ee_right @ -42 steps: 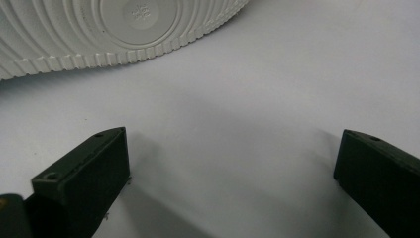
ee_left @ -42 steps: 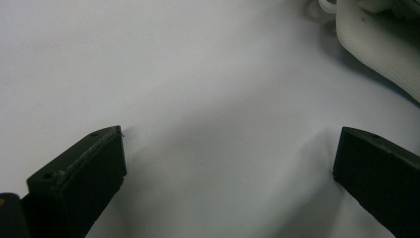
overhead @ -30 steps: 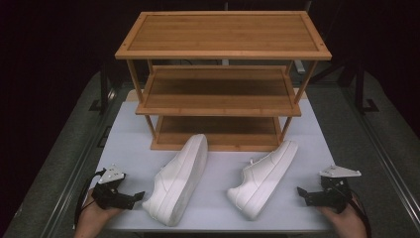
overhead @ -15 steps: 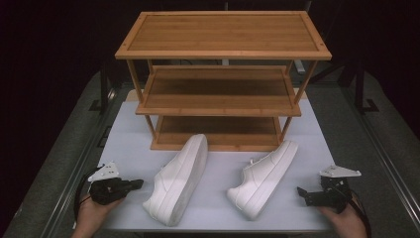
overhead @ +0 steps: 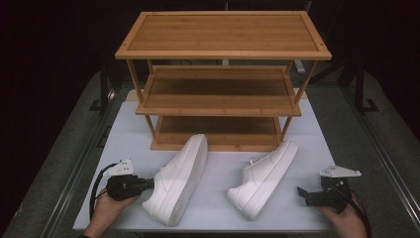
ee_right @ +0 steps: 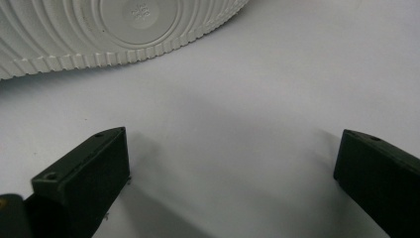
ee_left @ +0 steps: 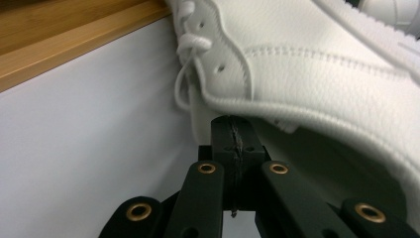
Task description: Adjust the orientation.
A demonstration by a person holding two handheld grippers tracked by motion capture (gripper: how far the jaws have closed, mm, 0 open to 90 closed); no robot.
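White mat (overhead: 124,139) on grey table (overhead: 74,163), dark room; left gripper (overhead: 146,183) jaws closed empty, right gripper (overhead: 300,191) jaws open.

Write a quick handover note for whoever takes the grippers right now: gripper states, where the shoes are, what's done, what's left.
Left gripper: jaws shut, with nothing between them that I can make out, tips right at the heel opening of the left white leather sneaker.
Right gripper: jaws open and empty, resting on the white table mat, just right of the right white leather sneaker.
Both sneakers lie on the mat in front of the three-tier bamboo shoe rack.
Done: nothing placed; all rack shelves are bare.
Left, probably: grip each sneaker and set it on a shelf.
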